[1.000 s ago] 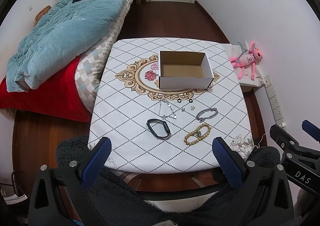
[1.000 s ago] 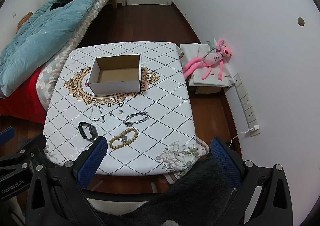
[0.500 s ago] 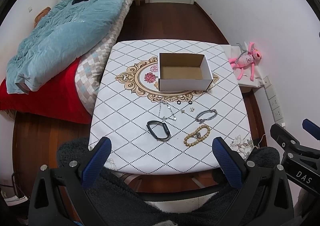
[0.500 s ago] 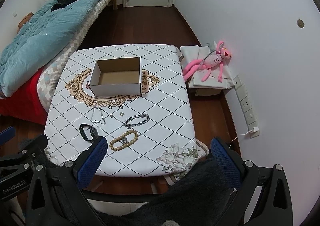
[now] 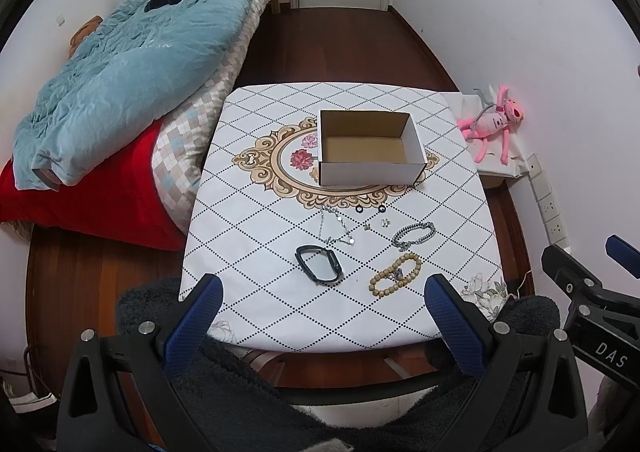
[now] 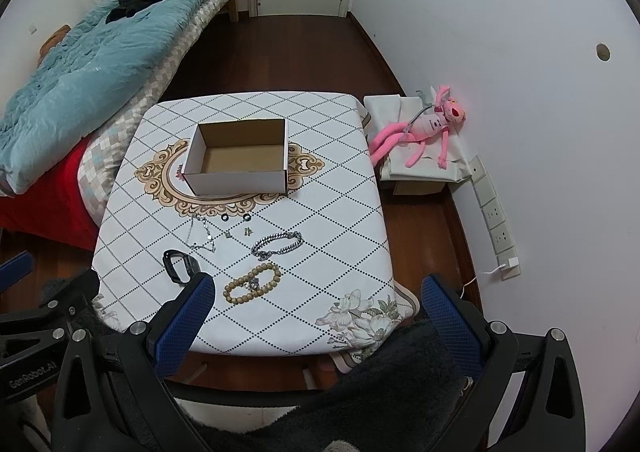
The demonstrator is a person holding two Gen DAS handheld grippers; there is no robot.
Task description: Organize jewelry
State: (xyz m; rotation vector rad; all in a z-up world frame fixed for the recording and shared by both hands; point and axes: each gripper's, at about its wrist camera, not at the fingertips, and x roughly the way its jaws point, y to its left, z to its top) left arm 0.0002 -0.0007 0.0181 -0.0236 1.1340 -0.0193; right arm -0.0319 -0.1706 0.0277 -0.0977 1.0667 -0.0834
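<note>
I see the table with the empty cardboard box at its far centre. Nearer lie the black band, bead bracelet and chain bracelet. My left gripper and right gripper hover spread, holding nothing.

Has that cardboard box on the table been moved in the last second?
No. The cardboard box sits on the same spot of the tablecloth's gold oval pattern as before, its left wall beside the red flower; only the cameras shifted slightly.
</note>
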